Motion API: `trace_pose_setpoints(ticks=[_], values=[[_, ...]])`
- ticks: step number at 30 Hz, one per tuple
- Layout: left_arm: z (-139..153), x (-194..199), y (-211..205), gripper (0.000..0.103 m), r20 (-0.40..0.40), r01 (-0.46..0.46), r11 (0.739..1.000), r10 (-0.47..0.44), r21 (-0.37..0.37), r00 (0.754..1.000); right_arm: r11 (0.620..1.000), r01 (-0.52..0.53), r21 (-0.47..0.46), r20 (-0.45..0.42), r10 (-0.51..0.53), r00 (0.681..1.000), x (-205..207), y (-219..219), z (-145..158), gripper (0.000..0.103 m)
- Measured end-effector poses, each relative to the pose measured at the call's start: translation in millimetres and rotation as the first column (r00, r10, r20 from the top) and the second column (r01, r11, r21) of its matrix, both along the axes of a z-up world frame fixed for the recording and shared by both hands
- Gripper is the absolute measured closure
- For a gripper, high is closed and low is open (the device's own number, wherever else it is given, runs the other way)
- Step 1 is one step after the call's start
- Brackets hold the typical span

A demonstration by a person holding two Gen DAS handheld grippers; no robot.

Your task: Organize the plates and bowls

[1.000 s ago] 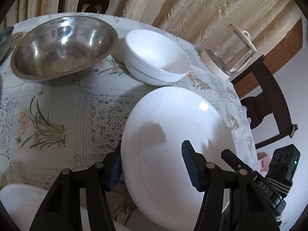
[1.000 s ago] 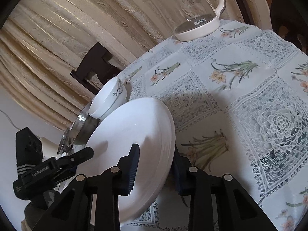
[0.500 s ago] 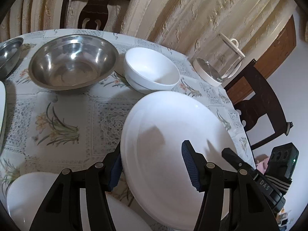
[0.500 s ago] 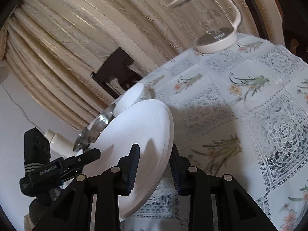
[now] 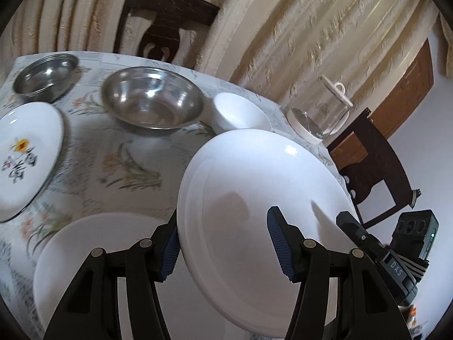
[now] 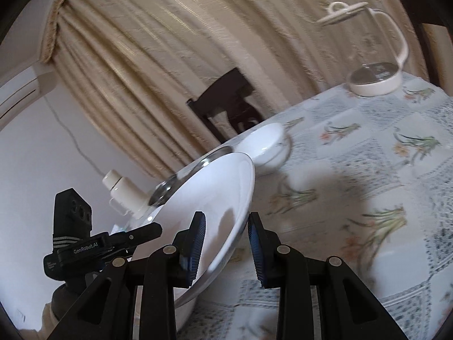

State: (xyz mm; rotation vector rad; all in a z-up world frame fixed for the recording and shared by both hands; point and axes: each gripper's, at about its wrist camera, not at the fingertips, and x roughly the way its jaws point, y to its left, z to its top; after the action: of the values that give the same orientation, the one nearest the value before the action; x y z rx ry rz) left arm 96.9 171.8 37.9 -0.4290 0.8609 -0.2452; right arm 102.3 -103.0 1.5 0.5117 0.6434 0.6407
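Note:
A large white plate hangs tilted above the table, held at opposite rims. My left gripper is shut on its near rim, one blue pad under the edge and one on top. My right gripper is shut on the other rim, and one of its fingers shows in the left wrist view. Below lies a second white plate. Farther back stand a white bowl, a large steel bowl and a small steel bowl.
A flower-printed plate lies at the left edge of the lace tablecloth. A glass kettle stands at the far right corner. Dark chairs stand behind the table against the curtains. A white bottle sits beyond the steel bowl.
Both grippers have carried the white plate up and back toward the near left. The bowls now look farther away. The second white plate and the flowered plate have come into view.

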Motion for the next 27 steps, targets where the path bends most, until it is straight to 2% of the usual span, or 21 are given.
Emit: trace_pose_setpoints(ticks=[10, 17, 27], values=[[8, -47, 42, 0.044, 0.029, -0.085, 0.996, 0.086, -0.007, 0.996, 0.994, -0.094, -0.052, 0.011, 0.095, 0.995, -19, 40, 12, 0.070], [10, -74, 70, 0.044, 0.040, -0.141, 0.990, 0.142, -0.018, 0.989, 0.987, -0.143, -0.070, -0.025, 0.142, 0.990, -26, 66, 4, 0.070], [-3, -100, 101, 0.044, 0.025, -0.197, 0.980, 0.197, -0.031, 0.980, 0.979, -0.183, -0.092, -0.063, 0.178, 0.982, -40, 91, -3, 0.070]])
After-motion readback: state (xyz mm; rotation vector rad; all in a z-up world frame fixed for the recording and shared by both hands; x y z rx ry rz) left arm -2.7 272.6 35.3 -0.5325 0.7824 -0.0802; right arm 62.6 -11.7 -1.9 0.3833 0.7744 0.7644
